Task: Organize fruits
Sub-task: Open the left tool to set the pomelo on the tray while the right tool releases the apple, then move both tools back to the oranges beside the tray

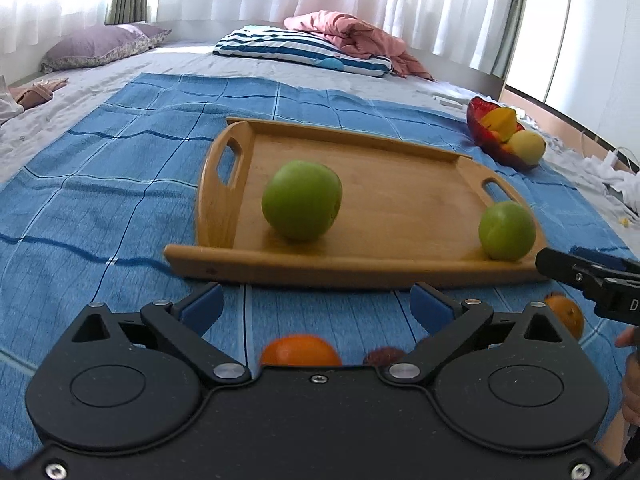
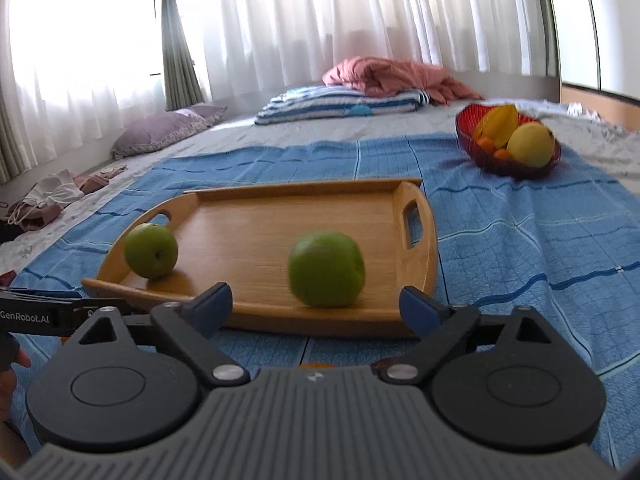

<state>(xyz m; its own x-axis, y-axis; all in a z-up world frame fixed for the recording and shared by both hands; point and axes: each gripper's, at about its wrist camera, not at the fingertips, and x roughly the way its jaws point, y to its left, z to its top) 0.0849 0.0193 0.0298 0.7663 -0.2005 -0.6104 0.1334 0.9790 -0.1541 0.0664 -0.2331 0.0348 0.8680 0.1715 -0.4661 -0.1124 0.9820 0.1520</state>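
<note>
A wooden tray lies on the blue cloth with two green apples on it. One apple sits toward the tray's left handle. The other apple rests at the near right corner. My left gripper is open and empty, just short of the tray's near rim. My right gripper is open too, with the right apple beyond its fingers and nothing between them. An orange and a dark reddish fruit lie on the cloth under the left gripper. A second orange lies to the right.
A red bowl with yellow and orange fruit stands at the back right of the cloth. Pillows and a pink blanket lie further back. Loose clothes are at the left. A person's hand holds the left gripper.
</note>
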